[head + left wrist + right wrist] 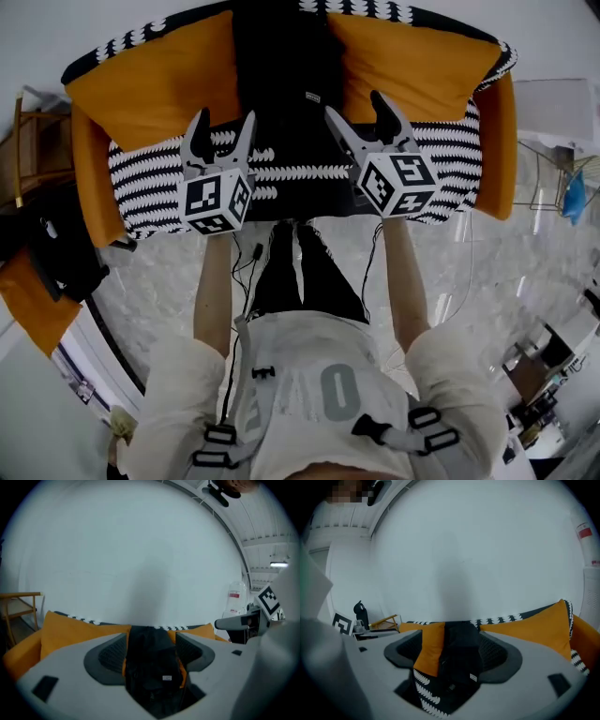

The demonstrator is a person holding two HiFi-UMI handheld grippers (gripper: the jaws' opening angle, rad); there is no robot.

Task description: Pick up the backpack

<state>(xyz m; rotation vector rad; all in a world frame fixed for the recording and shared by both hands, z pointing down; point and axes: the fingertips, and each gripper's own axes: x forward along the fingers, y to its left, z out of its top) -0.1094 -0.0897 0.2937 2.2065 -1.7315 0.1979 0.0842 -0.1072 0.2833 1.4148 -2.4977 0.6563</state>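
Backpack [281,75], black with a small label [312,97], sits between orange cushions [150,80].

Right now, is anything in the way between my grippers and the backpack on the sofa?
Nothing visible. The left gripper and right gripper are both open, aimed at the black backpack with only air between. An orange cushion sits close on each side of it.

- We see even, cool, fairly dim light; no hard shadows.
- Gripper views: strong fisheye, black corners, soft focus up close.
- We lose detail in the near-black backpack [281,84].
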